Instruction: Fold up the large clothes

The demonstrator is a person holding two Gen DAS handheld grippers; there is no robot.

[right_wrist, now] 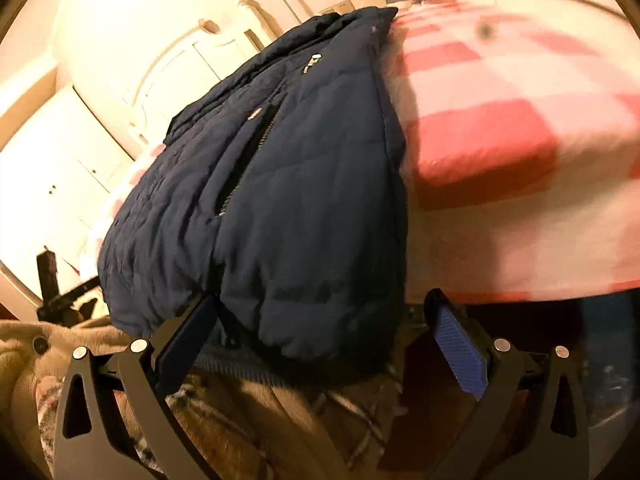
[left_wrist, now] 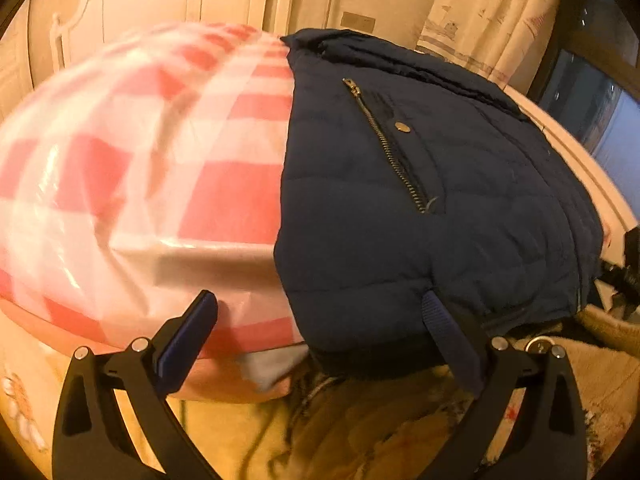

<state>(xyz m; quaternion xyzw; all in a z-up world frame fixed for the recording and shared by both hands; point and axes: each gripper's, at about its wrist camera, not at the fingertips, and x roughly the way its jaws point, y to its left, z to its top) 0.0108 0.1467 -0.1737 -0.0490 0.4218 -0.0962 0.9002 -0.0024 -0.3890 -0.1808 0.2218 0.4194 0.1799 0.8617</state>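
Both claws are held spread at the folded navy jacket (left_wrist: 420, 208) hem on the bed (left_wrist: 140, 160): left claw (left_wrist: 320, 320), right claw (right_wrist: 320, 316); hem contact prob., blurred.

One navy quilted jacket (left_wrist: 420, 208) is lying on one red-and-white checked cover (left_wrist: 132, 184); one zipper (left_wrist: 388, 144) and one snap button (left_wrist: 402, 127) are showing; two grippers (left_wrist: 320, 332) (right_wrist: 320, 332) are gaping.
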